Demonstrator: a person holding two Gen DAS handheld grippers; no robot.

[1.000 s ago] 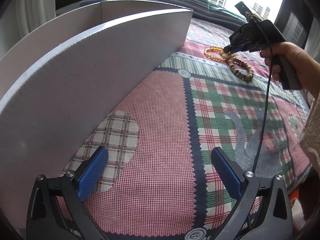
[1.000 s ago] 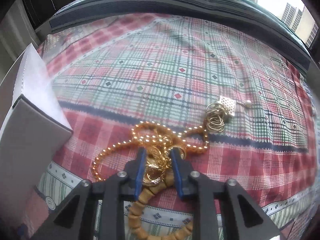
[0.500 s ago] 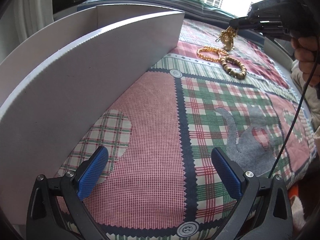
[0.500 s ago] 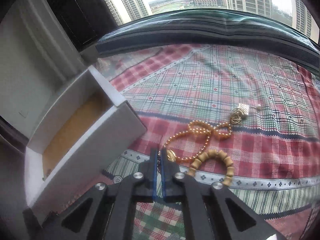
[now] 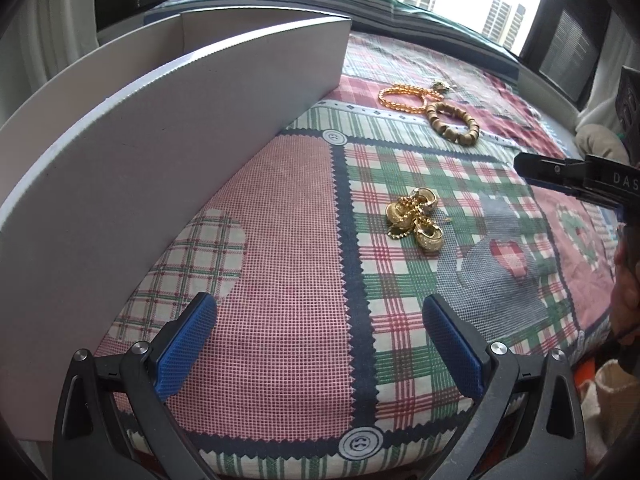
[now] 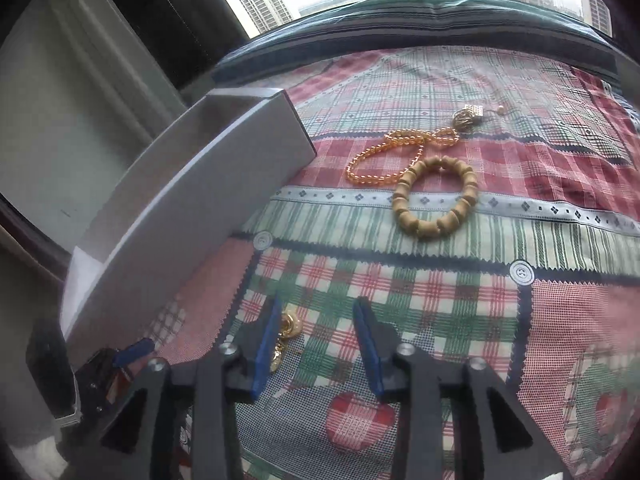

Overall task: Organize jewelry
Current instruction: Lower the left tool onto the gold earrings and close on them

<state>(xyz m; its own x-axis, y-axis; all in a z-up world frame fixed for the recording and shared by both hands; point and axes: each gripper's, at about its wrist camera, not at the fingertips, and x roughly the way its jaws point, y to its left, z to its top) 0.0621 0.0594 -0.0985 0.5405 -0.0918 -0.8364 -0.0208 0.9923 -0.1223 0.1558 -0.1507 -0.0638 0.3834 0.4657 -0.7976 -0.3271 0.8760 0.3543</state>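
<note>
The white box (image 5: 168, 128) stands at the far left of the left wrist view, its long wall running from 7 o'clock up to 12 o'clock; its inside is not visible from here. The left claw (image 5: 320, 340) hovers low over the bedspread (image 5: 280, 280) with its jaws spread wide and nothing between them.

At about 1 o'clock from the left claw, near the middle of the left wrist view, lies the gold charm cluster (image 5: 416, 222), a small tangle of rounded charms on a fine bead chain. It likely weighs very little, is loose and floppy, and its smooth metal is probably slippery. Take hold across the bunched centre where the charms meet, not on a single dangling piece, so that the whole cluster lifts together.

Further off, at 1 o'clock, lie the amber bead strand (image 5: 402, 98) and, just beside it, the wooden bead bracelet (image 5: 452, 124). The strand is limp and may trail or snag on the cloth. The bracelet appears to hold its ring shape; grip it across one side of the ring.

At 3 o'clock the right claw (image 6: 316, 344) hangs above the bedspread, jaws partly apart and gripping nothing. In the right wrist view the charm cluster shows just inside its left pad (image 6: 266, 348), on the cloth; contact cannot be judged.
</note>
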